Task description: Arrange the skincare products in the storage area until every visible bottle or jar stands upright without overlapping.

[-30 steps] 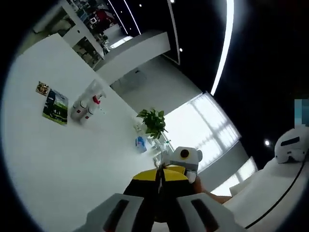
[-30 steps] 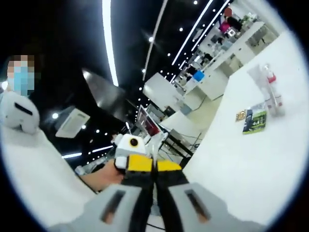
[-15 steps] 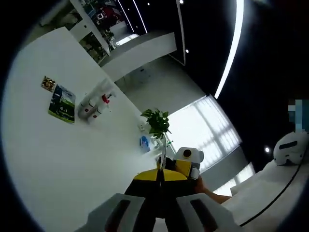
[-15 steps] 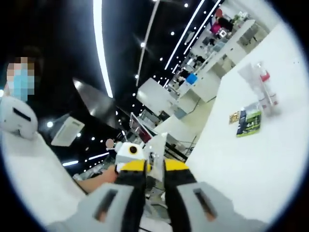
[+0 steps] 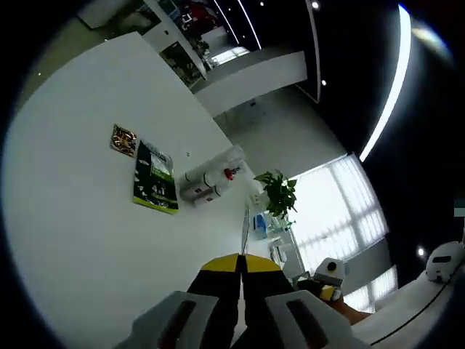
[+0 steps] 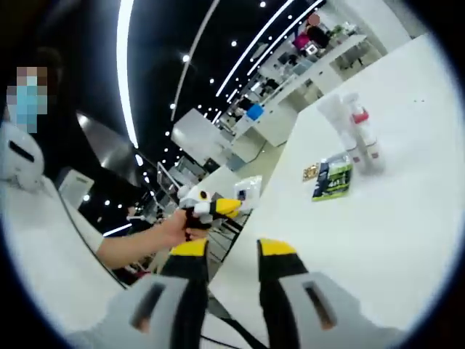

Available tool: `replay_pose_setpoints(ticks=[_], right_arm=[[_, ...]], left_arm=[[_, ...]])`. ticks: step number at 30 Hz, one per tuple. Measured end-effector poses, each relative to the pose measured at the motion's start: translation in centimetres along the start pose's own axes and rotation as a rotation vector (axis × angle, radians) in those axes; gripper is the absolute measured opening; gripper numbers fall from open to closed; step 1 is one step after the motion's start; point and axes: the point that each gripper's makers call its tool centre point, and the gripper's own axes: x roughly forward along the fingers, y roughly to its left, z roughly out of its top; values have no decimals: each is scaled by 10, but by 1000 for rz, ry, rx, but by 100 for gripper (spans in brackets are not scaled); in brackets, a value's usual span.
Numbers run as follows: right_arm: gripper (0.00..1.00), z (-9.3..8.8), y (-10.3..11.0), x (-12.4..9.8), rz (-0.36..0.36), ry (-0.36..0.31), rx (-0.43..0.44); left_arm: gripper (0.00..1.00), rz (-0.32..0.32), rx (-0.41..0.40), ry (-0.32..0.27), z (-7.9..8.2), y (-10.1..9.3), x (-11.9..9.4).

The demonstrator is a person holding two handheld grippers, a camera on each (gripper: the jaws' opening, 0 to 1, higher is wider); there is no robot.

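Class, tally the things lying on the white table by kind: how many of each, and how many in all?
Bottles: 3 (tightly clustered, so approximate)
Green packet: 1
Gold packet: 1
Total: 5

I see hard glare off the white table (image 5: pixel 80 240), lit by ceiling light strips (image 5: pixel 385 94) overhead. Beyond the table a window (image 5: pixel 334 211) blows out white. Fisheye bending smears everything near the edges.
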Motion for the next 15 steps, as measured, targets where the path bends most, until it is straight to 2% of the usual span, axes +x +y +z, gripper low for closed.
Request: replay_pose_setpoints(ticks=[5,7,10,11,15], right_arm=[[25,11,-13,-7,-60,-11,8],[26,17,-20,-10,-89,-15,0],[29,20,-28,-12,-126,-15,-17],[30,20,-31,-13,-137,-13,-17],[30,14,-43,-14,-172,-1,31]], left_arm=[[0,41,9,13,34,25,16],[0,46,-18,13,43,37,24],[0,75,-36,18,52,57,34],[0,97,-45,30,54,69,38],[0,133,-95,45,66,107,43]])
